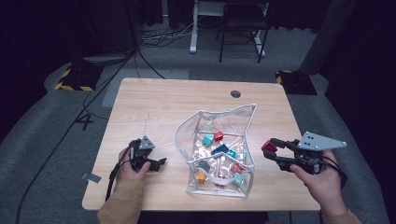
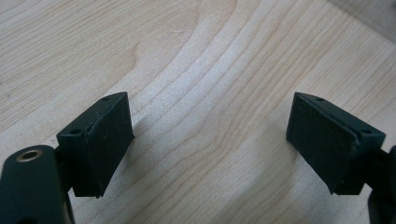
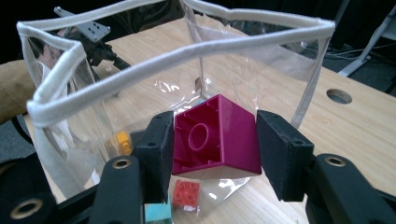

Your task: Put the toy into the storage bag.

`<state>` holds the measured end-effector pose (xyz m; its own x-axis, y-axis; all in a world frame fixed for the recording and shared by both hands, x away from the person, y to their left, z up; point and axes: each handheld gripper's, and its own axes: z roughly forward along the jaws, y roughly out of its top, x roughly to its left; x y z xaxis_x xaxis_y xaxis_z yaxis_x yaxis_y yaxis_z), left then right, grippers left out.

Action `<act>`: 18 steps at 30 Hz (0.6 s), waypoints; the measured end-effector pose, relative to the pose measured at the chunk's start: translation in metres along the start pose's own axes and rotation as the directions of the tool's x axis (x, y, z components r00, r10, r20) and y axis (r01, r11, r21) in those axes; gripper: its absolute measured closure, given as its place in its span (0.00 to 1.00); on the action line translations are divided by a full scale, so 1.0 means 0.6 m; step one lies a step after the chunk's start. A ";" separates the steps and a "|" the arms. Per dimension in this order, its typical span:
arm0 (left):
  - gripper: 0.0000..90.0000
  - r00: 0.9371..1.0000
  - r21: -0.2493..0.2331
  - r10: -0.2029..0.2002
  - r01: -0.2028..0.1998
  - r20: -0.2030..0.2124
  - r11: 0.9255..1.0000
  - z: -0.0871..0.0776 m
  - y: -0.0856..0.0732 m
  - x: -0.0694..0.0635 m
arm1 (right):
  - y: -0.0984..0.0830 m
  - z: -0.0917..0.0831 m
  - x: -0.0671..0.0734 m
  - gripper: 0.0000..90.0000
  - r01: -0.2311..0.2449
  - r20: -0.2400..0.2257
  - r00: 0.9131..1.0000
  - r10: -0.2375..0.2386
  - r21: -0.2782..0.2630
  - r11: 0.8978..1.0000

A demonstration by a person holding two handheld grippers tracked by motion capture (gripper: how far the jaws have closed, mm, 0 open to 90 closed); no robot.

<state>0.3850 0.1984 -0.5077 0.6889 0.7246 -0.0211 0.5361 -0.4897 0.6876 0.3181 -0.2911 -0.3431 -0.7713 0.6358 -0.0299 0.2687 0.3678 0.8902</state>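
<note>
Right of the clear bag (image 1: pixel 219 149), the right gripper (image 1: pixel 269 150) pinches a magenta block (image 3: pixel 215 135); the left gripper (image 2: pixel 210 140), left of it, gapes empty.

In the right gripper view the magenta block (image 3: pixel 215 136) has its side faces covered by the two black pads, and its lower edge hides part of the clear bag (image 3: pixel 140 60) behind it. A turquoise block (image 3: pixel 157 213) at the bottom is cut off by the picture's edge and partly covered by the jaw, so its shape cannot be told. The yellow piece (image 3: pixel 123 141) shows blurred through the wrinkled plastic. In the high view the small blocks inside the bag are too small to tell studs or exact shapes, and the left hand-held gripper (image 1: pixel 156 164) is dark, its jaw gap hard to read there. The left gripper view cuts the counter (image 2: pixel 210 70) off on all sides.
</note>
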 end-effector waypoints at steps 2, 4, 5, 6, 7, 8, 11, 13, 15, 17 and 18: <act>0.16 1.000 0.000 0.000 0.000 0.000 1.000 0.000 0.000 0.000 | 0.006 0.000 0.000 0.55 0.000 0.000 1.000 0.000 -0.008 1.000; 0.16 1.000 0.001 0.000 0.000 0.000 1.000 0.000 0.000 0.000 | 0.012 -0.001 0.001 0.55 0.003 -0.001 1.000 -0.003 -0.013 1.000; 0.16 1.000 0.000 0.000 0.000 0.001 1.000 0.000 0.000 0.000 | 0.015 -0.001 0.002 0.55 0.005 0.000 1.000 -0.005 -0.015 1.000; 0.16 1.000 -0.001 -0.001 0.001 -0.001 1.000 0.000 0.000 0.000 | 0.020 0.000 0.004 0.55 0.009 -0.001 1.000 -0.009 -0.017 1.000; 0.16 1.000 0.000 -0.001 0.001 0.001 1.000 0.000 0.000 0.000 | 0.027 0.001 0.006 0.55 0.017 -0.002 1.000 -0.017 -0.022 1.000; 0.16 1.000 0.000 -0.001 0.001 0.001 1.000 0.000 0.000 0.000 | 0.032 0.002 0.009 0.55 0.024 -0.005 1.000 -0.024 -0.026 0.999; 0.16 1.000 0.000 -0.001 0.001 0.001 1.000 0.000 0.000 0.000 | 0.049 0.007 0.016 0.55 0.046 -0.014 0.999 -0.047 -0.026 0.999; 0.17 1.000 -0.002 -0.002 0.002 0.002 1.000 0.000 0.000 0.000 | 0.057 0.012 0.017 0.55 0.053 -0.023 0.998 -0.053 -0.022 0.998; 0.17 1.000 -0.002 -0.002 0.002 0.002 1.000 0.000 0.000 0.001 | 0.065 0.020 0.017 0.55 0.051 -0.029 0.998 -0.052 -0.018 0.999; 0.17 1.000 -0.002 -0.002 0.002 0.002 1.000 0.000 0.000 0.002 | 0.071 0.026 0.017 0.55 0.052 -0.036 0.998 -0.052 -0.016 0.999; 0.17 1.000 -0.002 -0.002 0.002 0.002 1.000 0.000 0.000 0.002 | 0.074 0.028 0.017 0.55 0.053 -0.041 0.998 -0.054 -0.019 0.998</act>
<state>0.3856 0.1992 -0.5079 0.6889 0.7245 -0.0240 0.5364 -0.4872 0.6891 0.3319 -0.2568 -0.3115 -0.8074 0.5870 -0.0593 0.2162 0.3879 0.8960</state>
